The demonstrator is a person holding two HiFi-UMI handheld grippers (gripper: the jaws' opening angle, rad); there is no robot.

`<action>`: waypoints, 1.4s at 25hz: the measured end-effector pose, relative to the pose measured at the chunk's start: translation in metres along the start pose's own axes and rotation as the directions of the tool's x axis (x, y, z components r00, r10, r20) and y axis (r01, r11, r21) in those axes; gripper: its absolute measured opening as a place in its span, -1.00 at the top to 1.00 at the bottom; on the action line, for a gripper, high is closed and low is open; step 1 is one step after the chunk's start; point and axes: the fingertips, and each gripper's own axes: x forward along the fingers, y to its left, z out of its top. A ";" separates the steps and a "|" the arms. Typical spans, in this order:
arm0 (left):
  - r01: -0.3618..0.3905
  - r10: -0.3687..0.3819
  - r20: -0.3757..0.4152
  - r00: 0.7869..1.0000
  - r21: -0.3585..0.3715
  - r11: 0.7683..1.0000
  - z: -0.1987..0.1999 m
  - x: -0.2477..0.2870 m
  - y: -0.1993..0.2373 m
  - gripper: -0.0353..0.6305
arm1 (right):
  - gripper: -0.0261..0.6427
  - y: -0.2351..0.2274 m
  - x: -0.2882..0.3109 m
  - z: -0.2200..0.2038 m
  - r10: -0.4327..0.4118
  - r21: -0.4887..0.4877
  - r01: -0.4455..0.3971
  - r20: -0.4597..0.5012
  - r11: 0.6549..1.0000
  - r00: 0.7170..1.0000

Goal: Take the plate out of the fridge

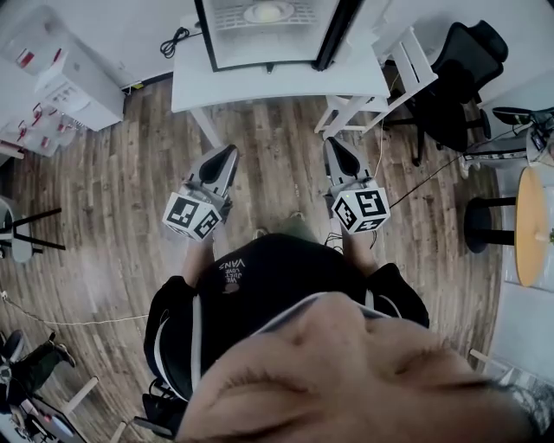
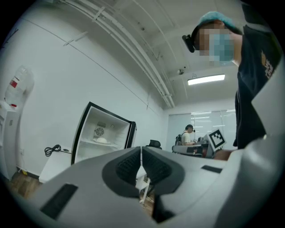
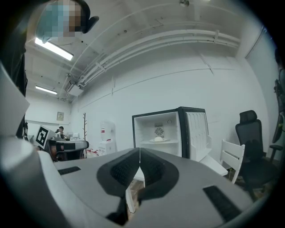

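Plate (image 1: pixel 268 12): pale, round and shallow, with a pale domed lump in its middle. It sits about centred on the shelf inside the open fridge (image 1: pixel 208 35), well apart from both tools. The fridge is small, black-framed and white inside, and stands on a white table (image 1: pixel 260 82). Its door (image 3: pixel 198 129) is swung wide open.

Left gripper (image 1: pixel 228 150): jaws pressed together, nothing between the pads. Right gripper (image 1: pixel 333 143): the same, closed and empty. Both are held level and side by side over the wood floor (image 1: pixel 112 199), tips toward the table but short of it.

View differences:
- The head view looks down from above. The shelf reads as a grid of lines under the plate, and the fridge's back wall is not seen.
- Both gripper views look in from the front and show a round fan grille (image 3: pixel 159 131) on the back wall just above the plate. Each also shows a seated person (image 2: pixel 189 133) at a desk far off and the other tool's marker cube (image 2: pixel 217 138).
- A black cable (image 2: pixel 52 150) lies coiled on the tabletop beside the fridge in the left gripper view. It also shows in the head view, not in the right gripper view.
- The right gripper view adds the door's inner racks, a coat stand (image 3: pixel 84 127) and a water dispenser (image 3: pixel 106 133).

Writing:
- "VANS" is printed on the person's dark top (image 1: pixel 231 262), upside down in the head view. The smaller lines beneath it are too small to read.
- The dispenser carries a red label, unreadable.
- The marker cubes carry black-and-white square patterns, no words.
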 end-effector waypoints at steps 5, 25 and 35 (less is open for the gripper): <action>-0.011 0.011 0.009 1.000 -0.011 1.000 0.001 0.018 0.014 0.84 | 0.89 -0.014 0.018 0.008 0.006 -0.005 -0.006 0.028 1.000 1.000; -0.110 0.111 0.029 0.993 -0.016 0.994 0.002 0.136 0.051 0.84 | 0.89 -0.112 0.114 0.009 0.137 0.016 -0.137 0.006 0.990 0.991; -0.157 0.158 0.022 0.987 -0.011 0.987 -0.007 0.172 0.065 0.84 | 0.89 -0.140 0.150 0.003 0.213 0.023 -0.213 -0.004 0.977 0.977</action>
